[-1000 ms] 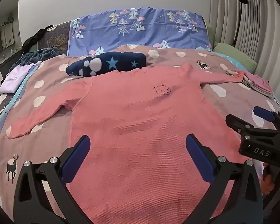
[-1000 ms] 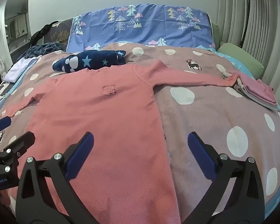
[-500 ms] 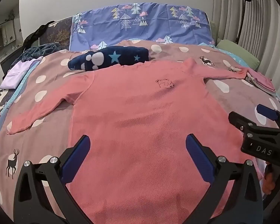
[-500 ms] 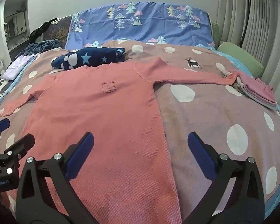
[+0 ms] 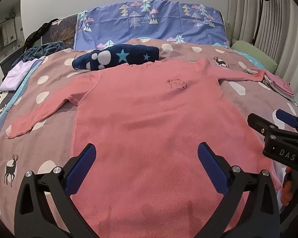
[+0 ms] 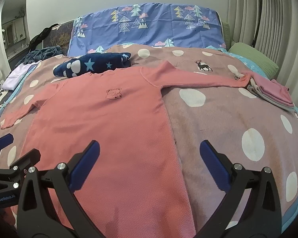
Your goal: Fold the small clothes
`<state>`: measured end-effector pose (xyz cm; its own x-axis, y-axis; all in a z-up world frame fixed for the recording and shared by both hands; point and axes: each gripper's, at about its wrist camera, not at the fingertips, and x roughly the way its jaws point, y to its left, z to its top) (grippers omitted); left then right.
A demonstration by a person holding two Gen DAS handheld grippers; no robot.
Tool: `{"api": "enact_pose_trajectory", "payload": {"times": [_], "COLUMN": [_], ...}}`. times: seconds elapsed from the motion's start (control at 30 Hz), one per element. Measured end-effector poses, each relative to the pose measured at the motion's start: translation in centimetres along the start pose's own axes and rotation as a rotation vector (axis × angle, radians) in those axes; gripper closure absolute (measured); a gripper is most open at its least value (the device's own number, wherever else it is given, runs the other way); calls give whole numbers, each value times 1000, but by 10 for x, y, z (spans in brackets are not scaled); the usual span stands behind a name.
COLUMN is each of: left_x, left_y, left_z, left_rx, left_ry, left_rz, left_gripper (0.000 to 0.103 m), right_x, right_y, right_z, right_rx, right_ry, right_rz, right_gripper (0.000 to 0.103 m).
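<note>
The pink long-sleeved shirt (image 5: 149,123) lay flat and face up across the centre of the frame on the spotted blanket (image 6: 218,123), with both sleeves extended outward: one toward the left edge of the frame, the other toward the upper right. No fold was visible in the body or in either sleeve, so folding of this garment was judged not yet begun.

The left gripper (image 5: 147,166) was positioned at the bottom centre of its view, jaws spread wide over the lower part of the shirt and holding nothing. The right gripper (image 6: 149,160) was likewise wide apart and empty at the bottom centre of its view, straddling the shirt's side edge.

A stack of folded pink and grey items (image 6: 272,91) rested at the right edge of the frame, beside the cuff of the extended sleeve; these appeared to be finished work. A navy star-print garment (image 5: 117,58) lay just beyond the shirt's collar, apparently already folded.

Remaining, as judged: sleeve folds, then body folds, then transfer to the stack.
</note>
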<state>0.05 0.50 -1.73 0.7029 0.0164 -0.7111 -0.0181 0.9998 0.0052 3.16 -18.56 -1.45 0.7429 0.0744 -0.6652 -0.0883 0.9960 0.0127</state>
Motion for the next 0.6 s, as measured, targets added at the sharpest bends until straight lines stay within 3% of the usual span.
{"api": "enact_pose_trajectory", "payload": {"times": [0.6], "left_x": [1], "left_y": [-3], "left_z": [-4], "left_rx": [1], "left_ry": [0], "left_rz": [-4], "left_gripper": [1], "right_x": [3], "right_y": [5], "right_z": [-2], "right_rx": [-6], "right_ry": [18], "right_rz": [3], "right_gripper": [2]}}
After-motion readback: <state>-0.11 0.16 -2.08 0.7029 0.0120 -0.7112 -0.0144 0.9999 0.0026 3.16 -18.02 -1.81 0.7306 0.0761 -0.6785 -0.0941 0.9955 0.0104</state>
